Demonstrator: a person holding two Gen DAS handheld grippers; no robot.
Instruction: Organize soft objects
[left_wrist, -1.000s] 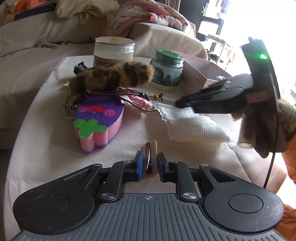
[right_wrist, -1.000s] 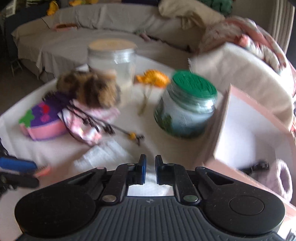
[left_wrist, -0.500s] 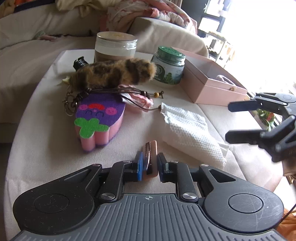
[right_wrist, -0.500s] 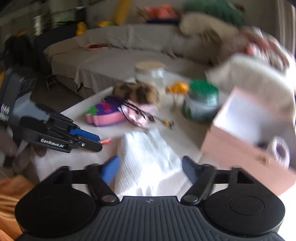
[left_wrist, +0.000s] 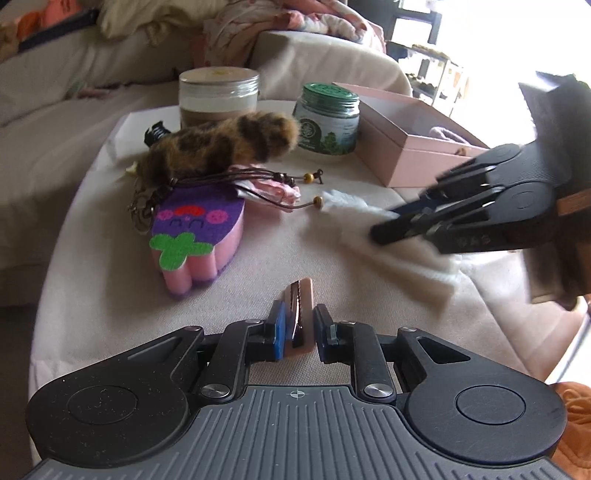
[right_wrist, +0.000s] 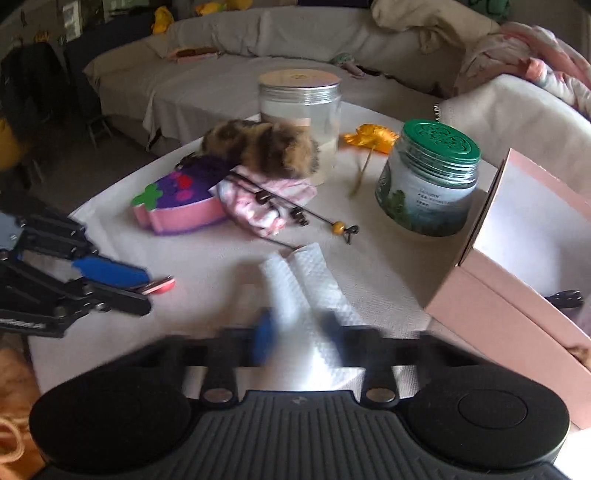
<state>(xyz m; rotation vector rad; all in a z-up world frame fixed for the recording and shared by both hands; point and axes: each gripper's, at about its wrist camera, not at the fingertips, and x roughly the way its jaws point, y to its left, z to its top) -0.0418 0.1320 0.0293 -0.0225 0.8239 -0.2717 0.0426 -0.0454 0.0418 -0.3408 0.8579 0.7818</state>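
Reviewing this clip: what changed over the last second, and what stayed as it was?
The right gripper, shut and empty a second ago, opened over the white paper towel half a second ago and has now closed in around it; blur hides whether it grips. The left gripper stays clamped on the small pink flat item. The purple sponge, furry plush, both jars and pink box have not moved.

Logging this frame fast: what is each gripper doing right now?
Left gripper: shut on a small pink clip.
Right gripper: around the white paper towel; too blurred to tell if closed.
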